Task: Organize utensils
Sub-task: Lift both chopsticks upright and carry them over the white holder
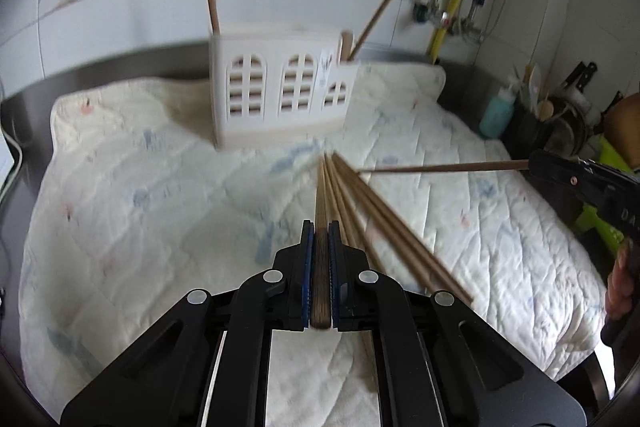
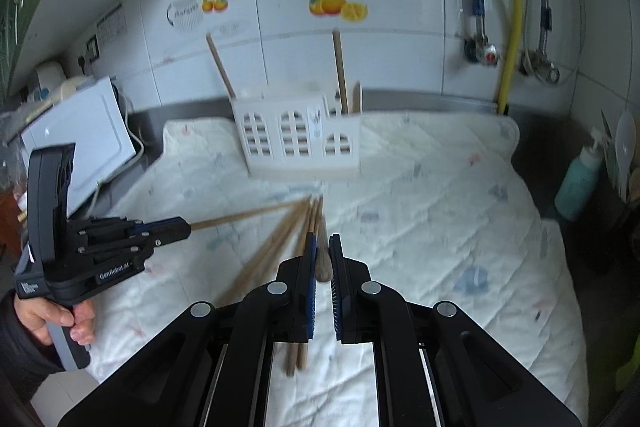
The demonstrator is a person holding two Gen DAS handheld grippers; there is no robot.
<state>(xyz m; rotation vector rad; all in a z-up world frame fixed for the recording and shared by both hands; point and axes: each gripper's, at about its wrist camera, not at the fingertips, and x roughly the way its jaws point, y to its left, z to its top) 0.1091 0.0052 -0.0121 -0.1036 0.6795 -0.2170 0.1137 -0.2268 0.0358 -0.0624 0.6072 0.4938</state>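
On the quilted cloth (image 1: 132, 211) a fan of brown wooden chopsticks (image 1: 360, 203) lies before the white utensil holder (image 1: 280, 93), which has arched cut-out windows and three sticks already standing in it (two lean outward). The left gripper (image 1: 320, 227) is pinched on one chopstick (image 1: 321, 195); the right gripper (image 2: 322, 241) is slightly parted around another chopstick (image 2: 322, 259), though contact is unclear. Open cloth surrounds the pile. A teal bottle (image 2: 578, 183) stands at the right edge.
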